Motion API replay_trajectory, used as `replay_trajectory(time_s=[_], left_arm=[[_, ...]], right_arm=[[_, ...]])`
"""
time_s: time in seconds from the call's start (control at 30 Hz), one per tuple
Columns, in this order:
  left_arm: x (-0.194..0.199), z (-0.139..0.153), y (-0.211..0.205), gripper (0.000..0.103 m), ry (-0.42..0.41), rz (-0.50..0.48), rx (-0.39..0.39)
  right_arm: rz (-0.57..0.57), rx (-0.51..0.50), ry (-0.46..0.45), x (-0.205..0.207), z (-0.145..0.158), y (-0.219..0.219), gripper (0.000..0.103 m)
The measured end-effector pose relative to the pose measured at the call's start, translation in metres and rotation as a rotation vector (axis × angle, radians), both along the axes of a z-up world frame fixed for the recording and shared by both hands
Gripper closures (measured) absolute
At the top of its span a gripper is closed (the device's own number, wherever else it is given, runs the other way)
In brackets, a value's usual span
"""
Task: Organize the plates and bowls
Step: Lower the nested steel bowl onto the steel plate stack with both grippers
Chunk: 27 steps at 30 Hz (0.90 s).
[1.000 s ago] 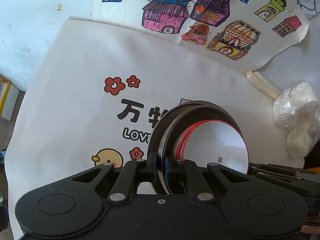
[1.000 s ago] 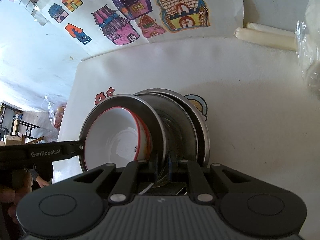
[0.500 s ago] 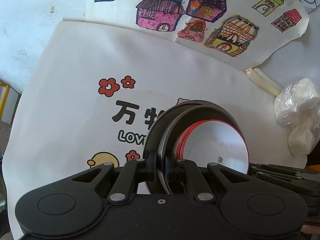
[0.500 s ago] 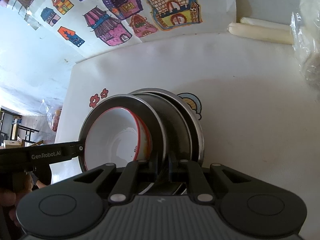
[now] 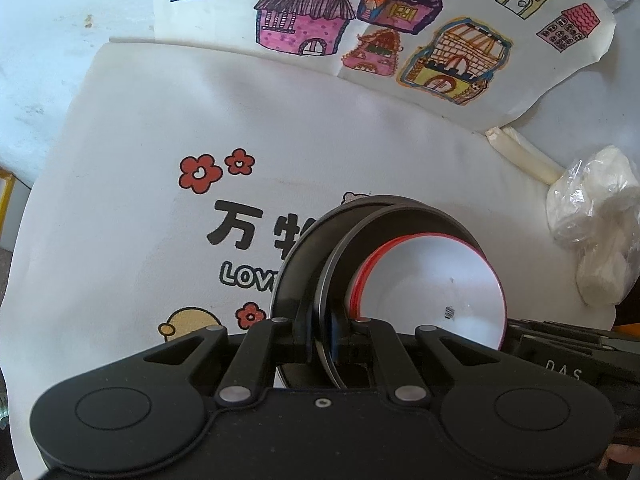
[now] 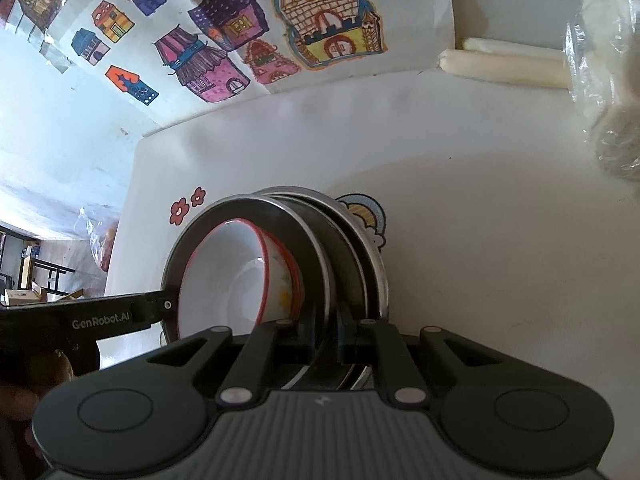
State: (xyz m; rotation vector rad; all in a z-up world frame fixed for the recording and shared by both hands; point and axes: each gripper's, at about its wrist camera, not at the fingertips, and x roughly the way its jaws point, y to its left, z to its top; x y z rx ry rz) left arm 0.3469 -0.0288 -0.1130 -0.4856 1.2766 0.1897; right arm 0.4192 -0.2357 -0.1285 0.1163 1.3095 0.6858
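A stack of steel plates (image 5: 344, 240) (image 6: 344, 236) holds a white bowl with a red rim (image 5: 436, 284) (image 6: 236, 276). Both grippers hold the stack from opposite sides above the white printed cloth (image 5: 160, 120). My left gripper (image 5: 320, 344) is shut on the rim of the upper steel plate. My right gripper (image 6: 324, 340) is shut on the opposite rim. Each gripper shows at the edge of the other's view, the right one in the left wrist view (image 5: 560, 344) and the left one in the right wrist view (image 6: 100, 320).
A paper sheet with coloured house drawings (image 5: 360, 20) (image 6: 240, 40) lies beyond the cloth. A clear bag of white lumps (image 5: 596, 220) (image 6: 608, 92) and two pale sticks (image 5: 524, 156) (image 6: 504, 64) lie to the right. Floor clutter (image 6: 40, 276) shows past the table's left edge.
Both grippers have carried the stack slightly nearer and lower; the house drawings and the cloth print have shifted in both views. Both grips are unchanged.
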Motion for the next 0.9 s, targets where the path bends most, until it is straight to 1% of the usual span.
replay_trajectory(time_s=[0.7, 0.9], left_arm=[[0.0028, -0.0045, 0.0000, 0.096, -0.009, -0.003, -0.019], [0.0018, -0.0045, 0.0015, 0.095, -0.011, 0.002, -0.021]], right_arm=[[-0.025, -0.021, -0.012, -0.0028, 0.0038, -0.0026, 0.092], [-0.035, -0.020, -0.013, -0.0044, 0.0037, -0.0020, 0.091]])
